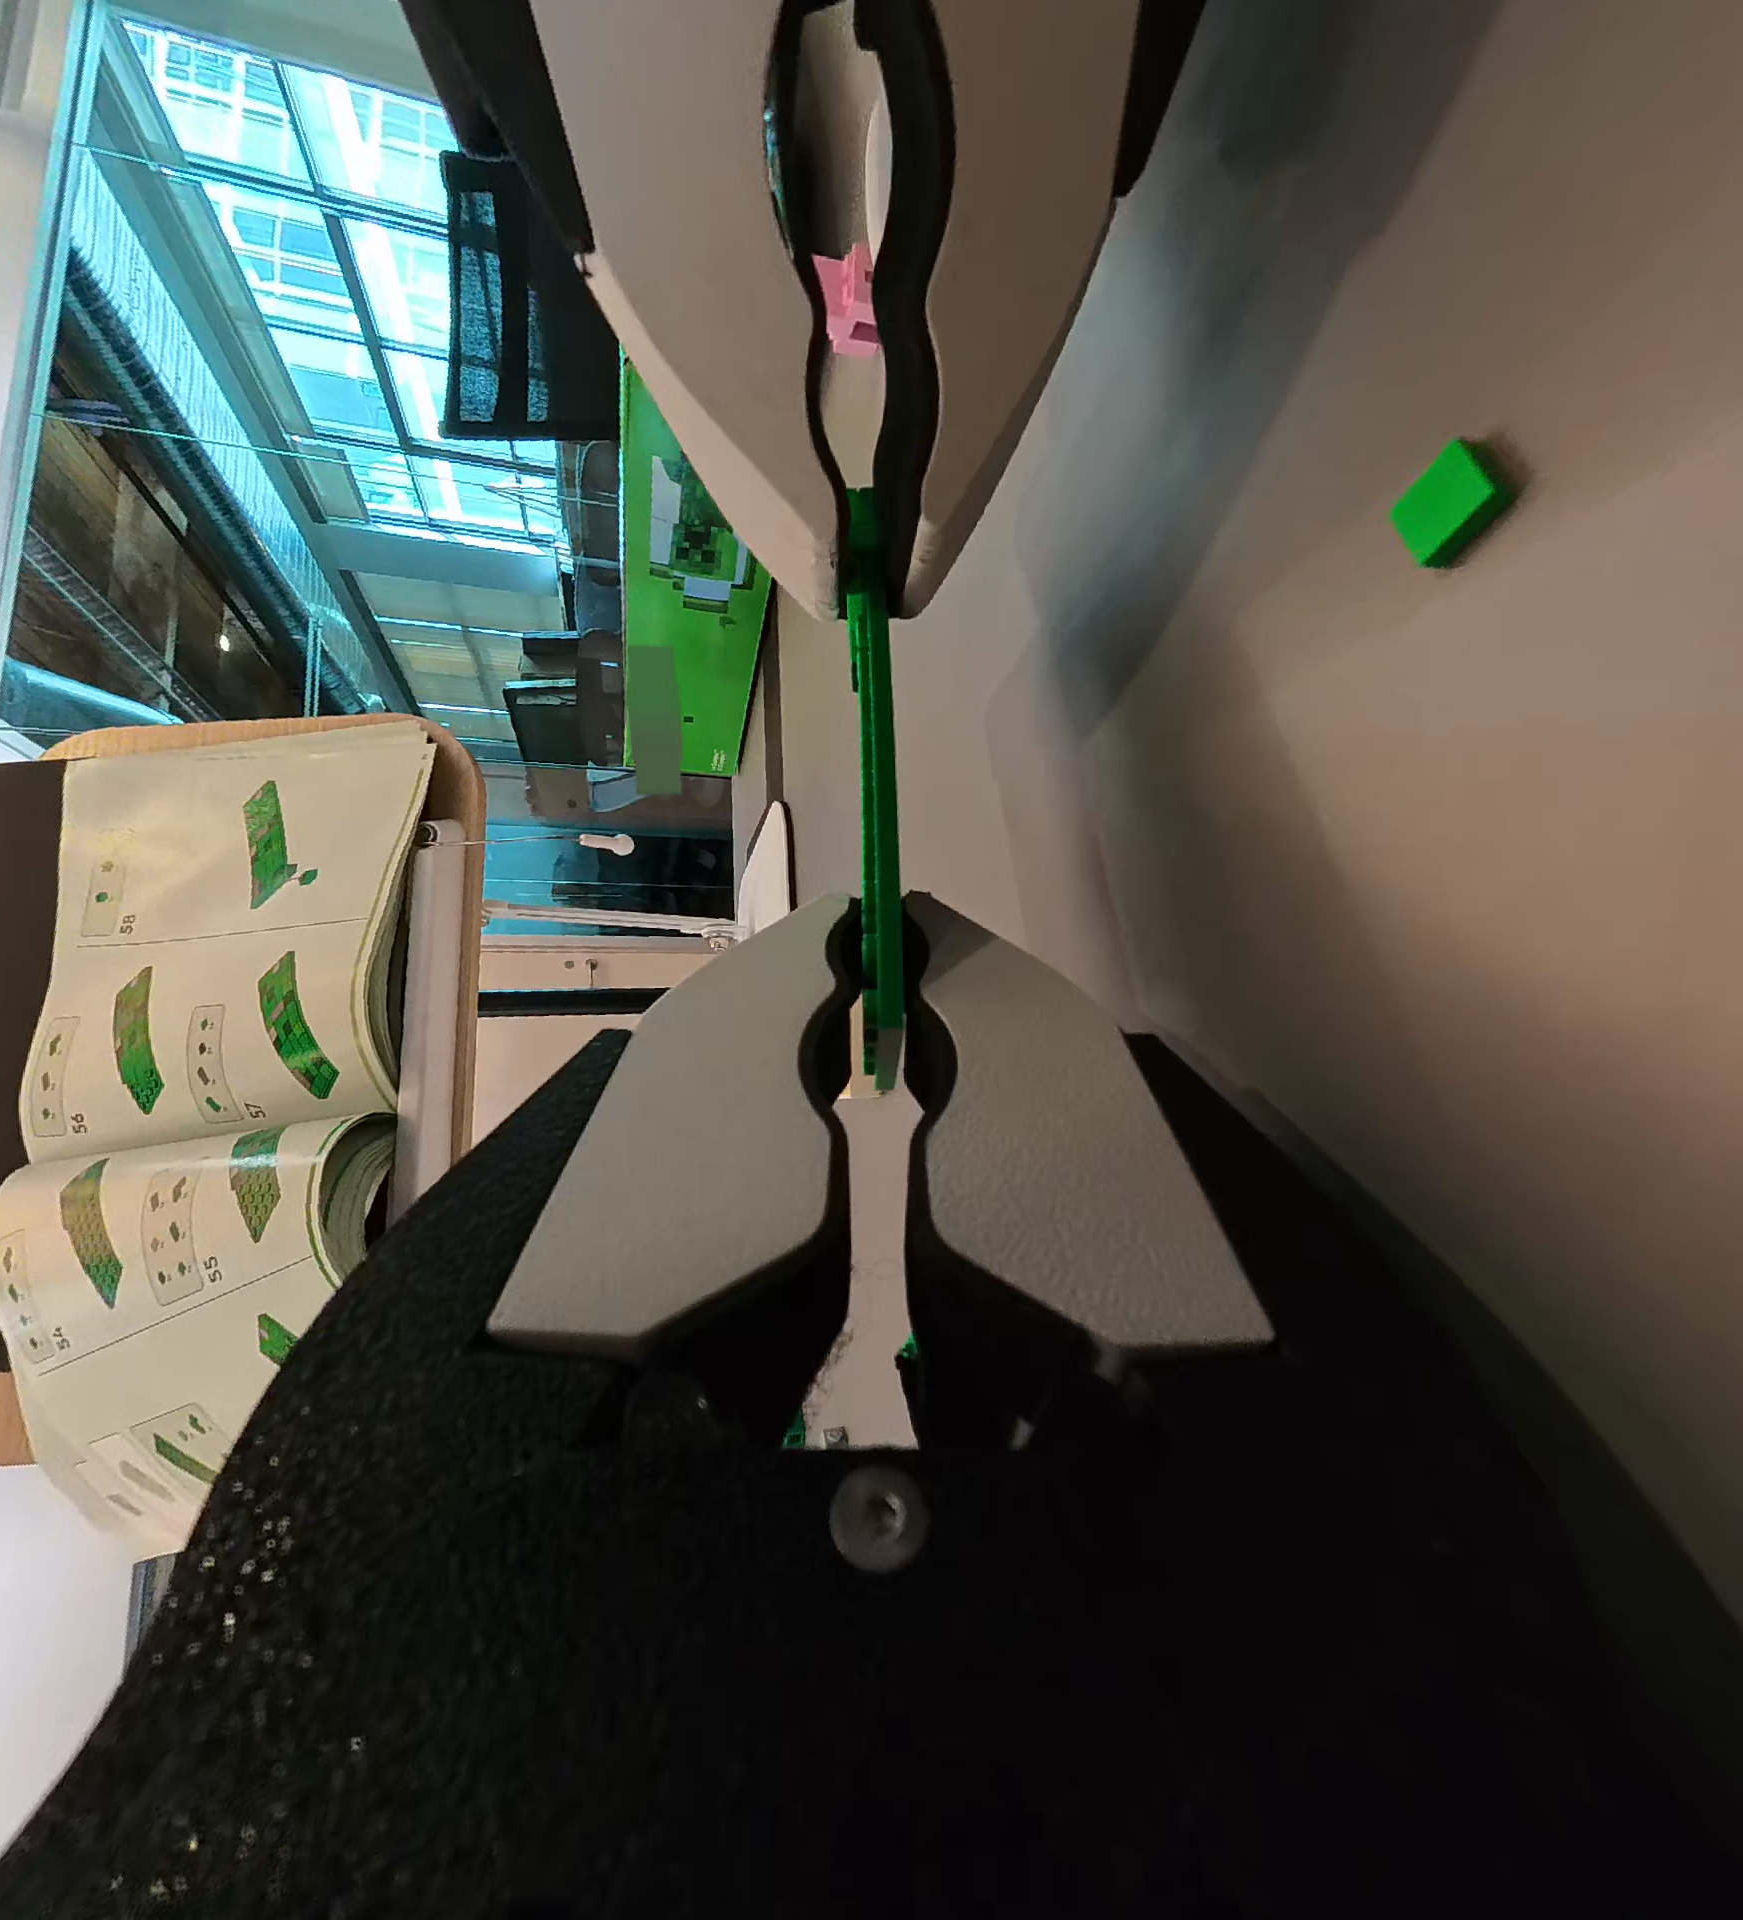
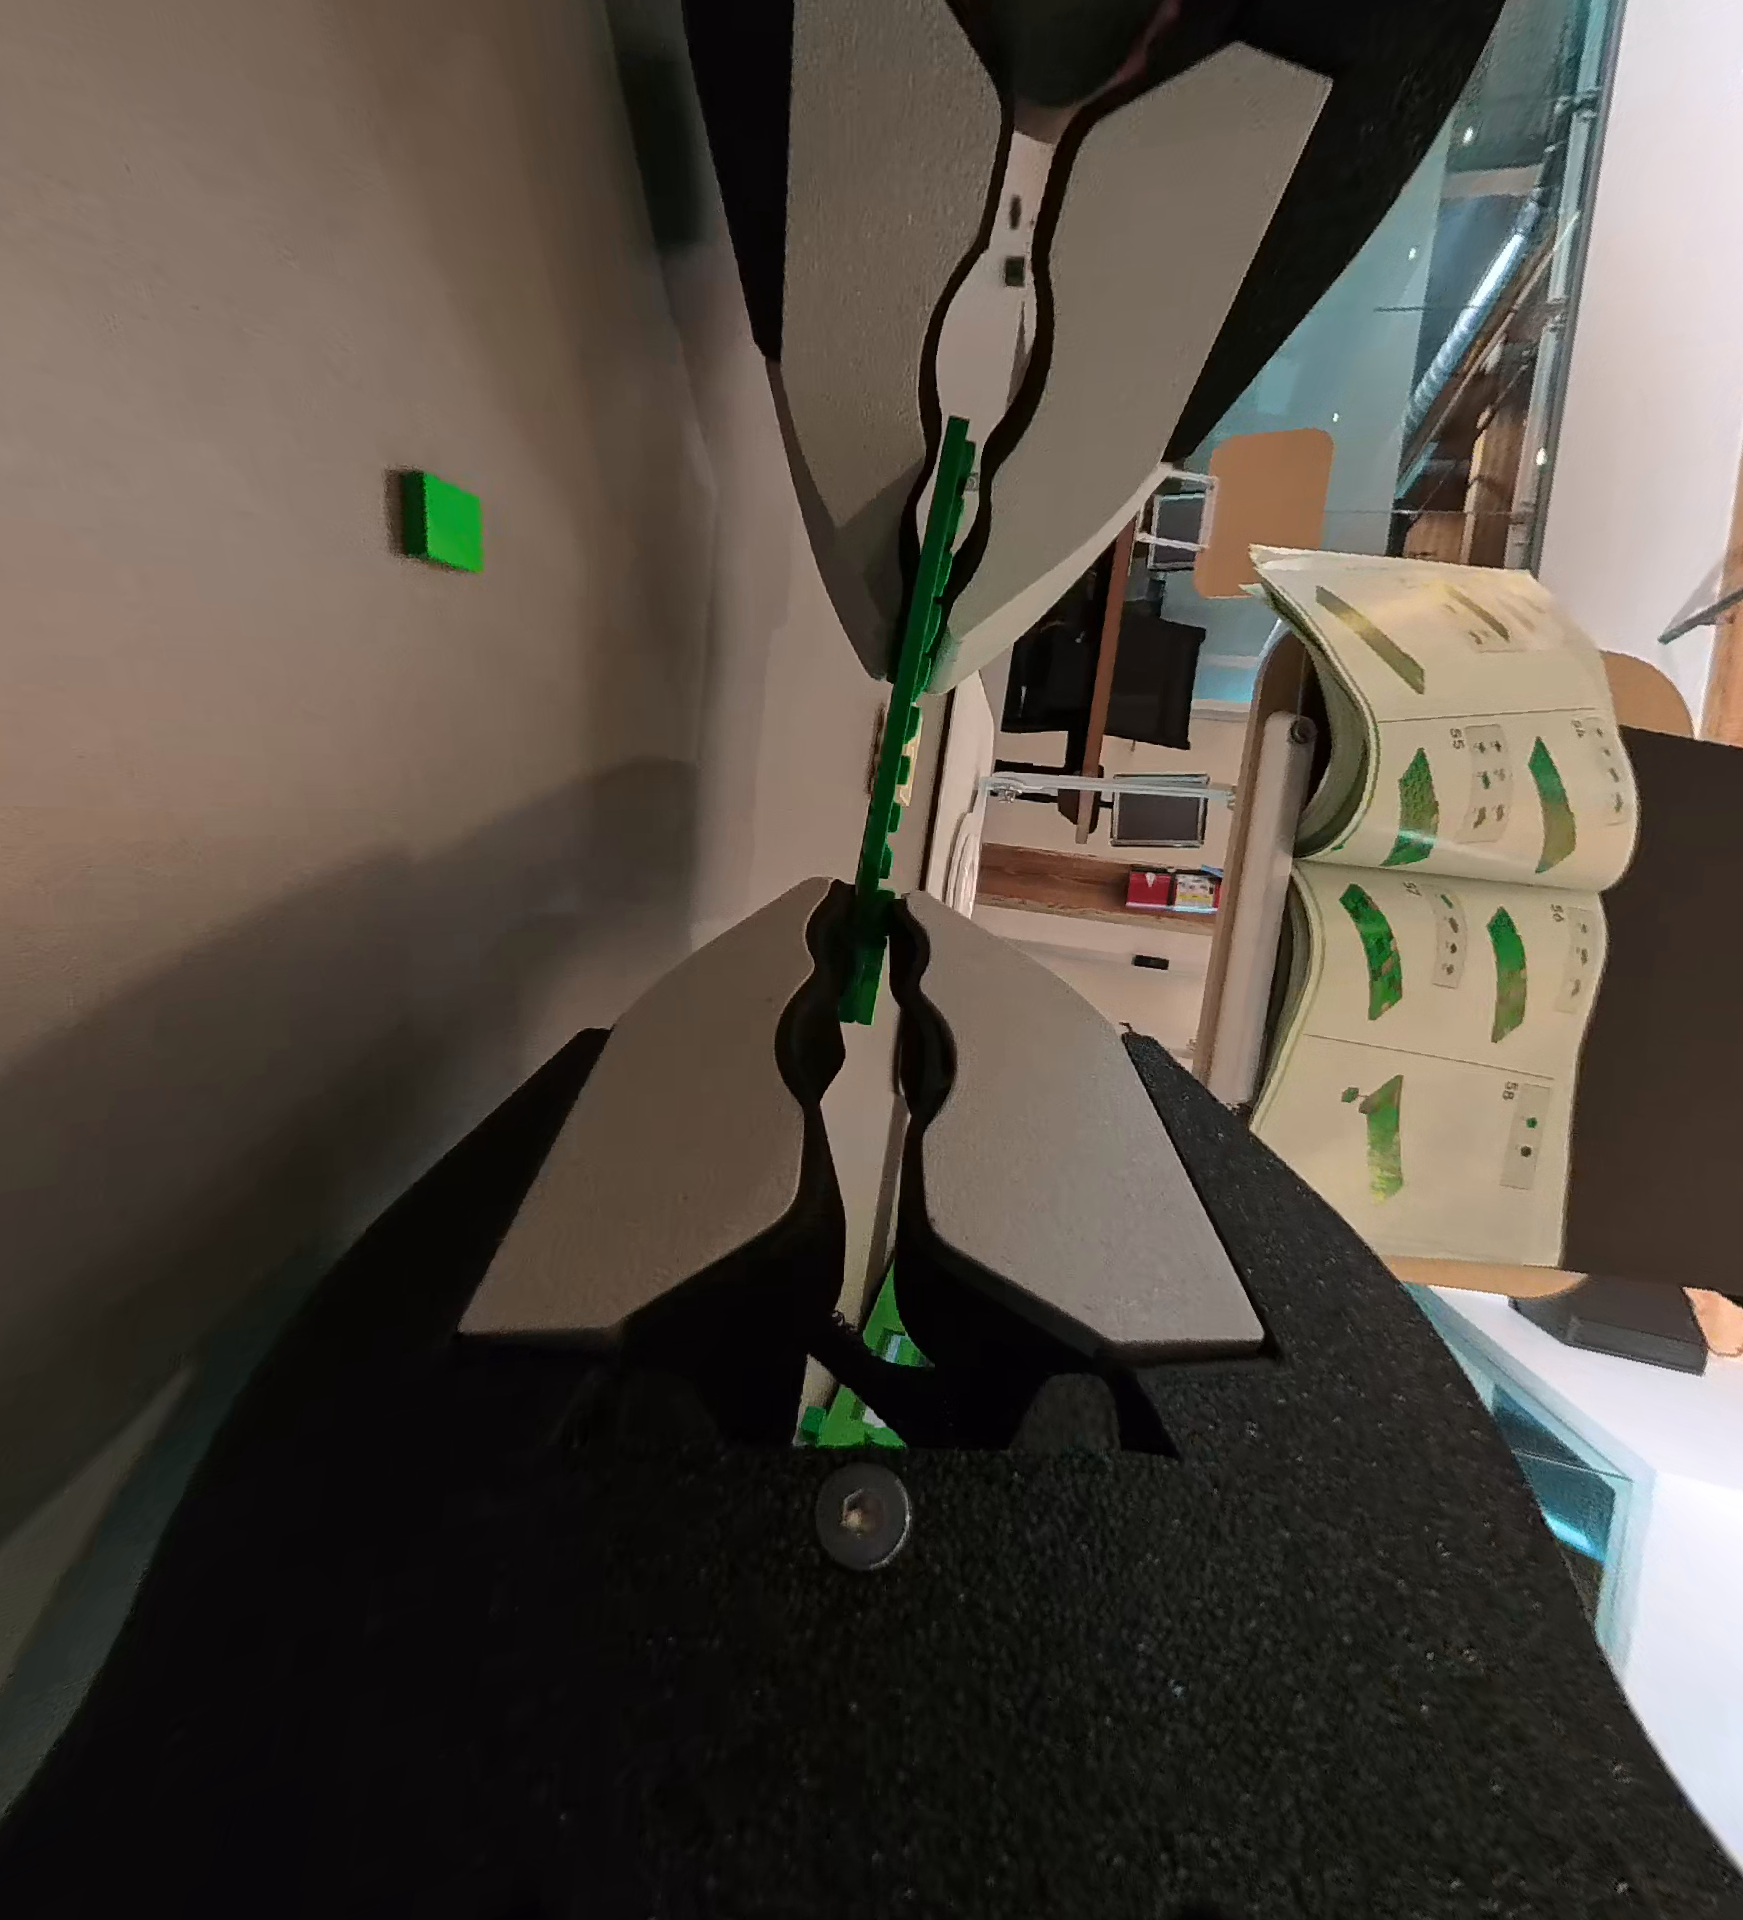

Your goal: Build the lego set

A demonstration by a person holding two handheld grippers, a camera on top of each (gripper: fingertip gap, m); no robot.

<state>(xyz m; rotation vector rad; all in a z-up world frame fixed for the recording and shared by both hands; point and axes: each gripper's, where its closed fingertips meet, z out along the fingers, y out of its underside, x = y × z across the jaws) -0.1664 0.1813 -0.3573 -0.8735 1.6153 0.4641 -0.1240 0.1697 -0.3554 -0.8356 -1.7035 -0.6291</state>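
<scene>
At frame centre, the left gripper (image 1: 877,914) and the right gripper (image 2: 872,904) each clamp one end of an edge-on green plate (image 1: 879,748); its face is hidden. Farther off, a green tile (image 1: 1449,504) lies alone on the table (image 1: 1469,935). A manual (image 1: 212,1018) stands open, partly cut off.

Printed step numbers in instruction booklet (image 1: 223,1039)

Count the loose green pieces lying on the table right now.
1. A small flat green tile lies alone on the white table, off to the side of the green plate clamped between both grippers. Others may be hidden behind the grippers.
</scene>
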